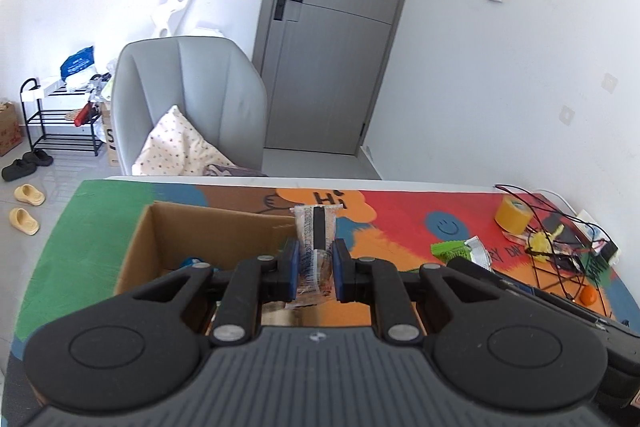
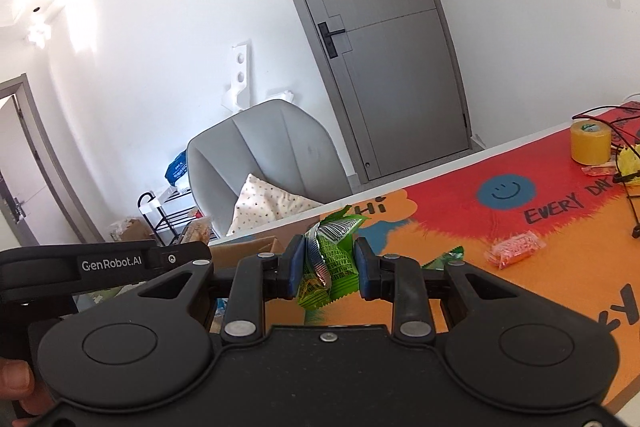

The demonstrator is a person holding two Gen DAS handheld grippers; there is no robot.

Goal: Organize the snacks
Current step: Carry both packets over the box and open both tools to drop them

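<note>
My left gripper (image 1: 315,259) is shut on a clear snack packet (image 1: 316,247) with a dark stripe, held upright above the right edge of an open cardboard box (image 1: 160,239). A blue item (image 1: 192,261) lies in the box. My right gripper (image 2: 327,267) is shut on a green snack packet (image 2: 334,263) above the colourful table mat, with the box (image 2: 248,247) just to its left. The green packet also shows in the left wrist view (image 1: 452,249). An orange snack packet (image 2: 514,249) lies on the mat to the right. Another green packet (image 2: 446,259) lies behind the right finger.
A yellow tape roll (image 1: 512,215) stands at the table's far right, beside tangled black wires (image 1: 560,247) and small yellow items. A small orange ball (image 1: 588,295) lies near them. A grey armchair (image 1: 188,99) with a pillow stands behind the table, by a grey door.
</note>
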